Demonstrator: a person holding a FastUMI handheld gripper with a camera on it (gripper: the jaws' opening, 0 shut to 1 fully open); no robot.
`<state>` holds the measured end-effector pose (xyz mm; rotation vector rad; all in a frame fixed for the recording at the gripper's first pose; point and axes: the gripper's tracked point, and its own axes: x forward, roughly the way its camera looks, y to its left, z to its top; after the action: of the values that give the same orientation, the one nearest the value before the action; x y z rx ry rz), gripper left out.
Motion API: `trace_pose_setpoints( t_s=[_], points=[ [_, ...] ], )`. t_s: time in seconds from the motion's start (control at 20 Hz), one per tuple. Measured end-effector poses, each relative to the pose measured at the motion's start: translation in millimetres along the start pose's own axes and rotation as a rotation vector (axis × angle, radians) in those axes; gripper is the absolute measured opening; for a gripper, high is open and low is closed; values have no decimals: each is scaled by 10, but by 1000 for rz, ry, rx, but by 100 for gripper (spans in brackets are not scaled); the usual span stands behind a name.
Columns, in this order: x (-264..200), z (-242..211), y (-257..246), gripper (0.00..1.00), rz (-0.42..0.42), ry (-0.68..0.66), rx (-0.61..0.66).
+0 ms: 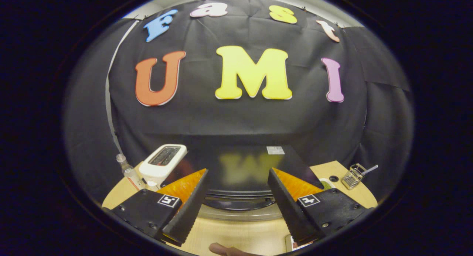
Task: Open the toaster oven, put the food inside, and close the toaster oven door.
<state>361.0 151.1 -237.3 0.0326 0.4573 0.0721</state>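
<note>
Here our gripper (236,200) hangs with its fingers spread wide and nothing between them. Just ahead, at twelve o'clock and seen from above, sits the toaster oven (240,167): a glossy black top, with the curved door handle (236,203) at its near edge, lying in the gap between the fingers. We judge the oven heavy and rigid, unlikely to shift on the wooden table (236,234); the door is probably hinged and stiff, and its glass front would be slippery, so the handle bar is the place to pinch. At ten o'clock stands a white slot toaster (164,161), with a clear plastic bottle (127,171) beside it. At two o'clock a small wire basket (354,176) rests on the table. At six o'clock a fingertip (225,249) shows. The food we cannot make out.
</note>
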Motion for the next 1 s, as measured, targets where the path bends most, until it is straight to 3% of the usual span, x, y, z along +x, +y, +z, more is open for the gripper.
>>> trace_pose_setpoints(
  t_s=[0.15,0.25,1.0],
  points=[
    [209,-271,56,100,17,94,17],
    [188,-257,71,100,24,88,22],
    [-412,-702,56,100,-16,104,-39]
  ],
)
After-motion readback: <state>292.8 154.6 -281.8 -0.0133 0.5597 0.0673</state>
